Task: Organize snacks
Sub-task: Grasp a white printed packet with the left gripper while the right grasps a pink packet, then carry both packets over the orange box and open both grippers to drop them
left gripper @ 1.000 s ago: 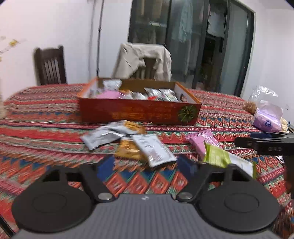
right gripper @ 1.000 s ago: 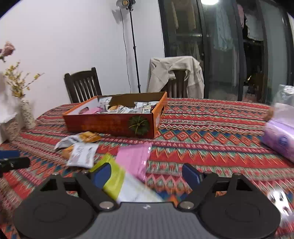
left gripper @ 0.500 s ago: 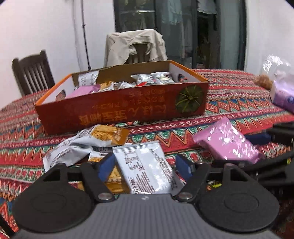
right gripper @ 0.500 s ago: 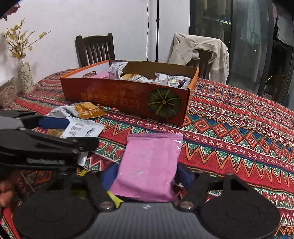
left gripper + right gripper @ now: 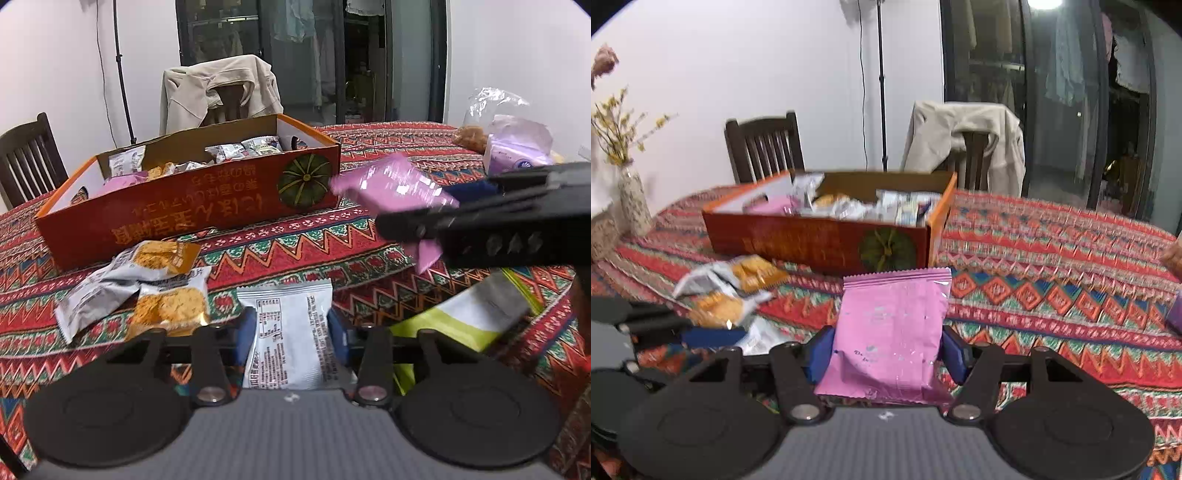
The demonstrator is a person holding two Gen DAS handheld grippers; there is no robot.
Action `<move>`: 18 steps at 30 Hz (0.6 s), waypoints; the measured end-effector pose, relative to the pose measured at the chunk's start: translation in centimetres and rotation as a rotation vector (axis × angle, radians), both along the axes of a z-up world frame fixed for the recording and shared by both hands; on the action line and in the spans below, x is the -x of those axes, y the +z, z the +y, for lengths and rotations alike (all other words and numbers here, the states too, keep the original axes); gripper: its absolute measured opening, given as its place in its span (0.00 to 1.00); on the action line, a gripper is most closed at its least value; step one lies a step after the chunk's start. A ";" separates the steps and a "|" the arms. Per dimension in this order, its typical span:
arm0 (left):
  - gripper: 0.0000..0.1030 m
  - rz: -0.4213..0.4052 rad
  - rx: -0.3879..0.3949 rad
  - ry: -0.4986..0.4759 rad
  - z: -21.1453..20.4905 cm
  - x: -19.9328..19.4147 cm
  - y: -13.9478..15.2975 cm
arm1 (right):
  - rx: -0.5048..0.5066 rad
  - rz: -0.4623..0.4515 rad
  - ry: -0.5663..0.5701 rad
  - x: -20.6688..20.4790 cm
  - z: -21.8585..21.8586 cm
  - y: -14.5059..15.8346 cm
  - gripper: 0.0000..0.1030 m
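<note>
showing upside-down gold lettering, orange box (image 5: 192,206), left hand-held gripper (image 5: 291,332) clamped on white packet (image 5: 290,328), right hand-held gripper (image 5: 886,347) closing on pink packet (image 5: 892,325)

Glossy pink foil snack packet (image 5: 890,332); shiny white plastic wrapper (image 5: 291,332); crinkled silver-and-orange foil biscuit packs (image 5: 147,269). Matt printed cardboard box (image 5: 192,214). Woven patterned cloth over desk (image 5: 1052,258). Dark wooden chair (image 5: 764,147). Matt black plastic claw bodies, blue rubbery pads (image 5: 955,354).

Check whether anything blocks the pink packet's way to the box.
Nothing visible does. The right gripper, its jaws closing, holds the pink packet above the tablecloth, with only bare cloth between it and the box.
</note>
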State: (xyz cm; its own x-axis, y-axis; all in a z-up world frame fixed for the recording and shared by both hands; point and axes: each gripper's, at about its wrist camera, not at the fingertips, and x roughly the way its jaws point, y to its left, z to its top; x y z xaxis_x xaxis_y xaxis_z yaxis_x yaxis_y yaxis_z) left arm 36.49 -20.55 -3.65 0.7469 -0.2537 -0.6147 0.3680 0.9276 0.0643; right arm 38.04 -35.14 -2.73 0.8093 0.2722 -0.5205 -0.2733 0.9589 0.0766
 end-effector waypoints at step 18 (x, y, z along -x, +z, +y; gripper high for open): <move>0.38 -0.114 0.186 0.208 12.6 12.1 7.0 | -0.069 -0.003 0.208 12.5 6.2 2.7 0.59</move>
State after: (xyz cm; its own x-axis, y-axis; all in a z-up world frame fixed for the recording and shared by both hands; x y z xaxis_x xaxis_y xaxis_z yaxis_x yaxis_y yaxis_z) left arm 24.34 -7.99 3.35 0.8563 -0.1882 -0.4810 0.1691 0.9821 -0.0832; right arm 25.50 -28.96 -0.01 0.7331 0.4687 -0.4928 -0.4654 0.8741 0.1390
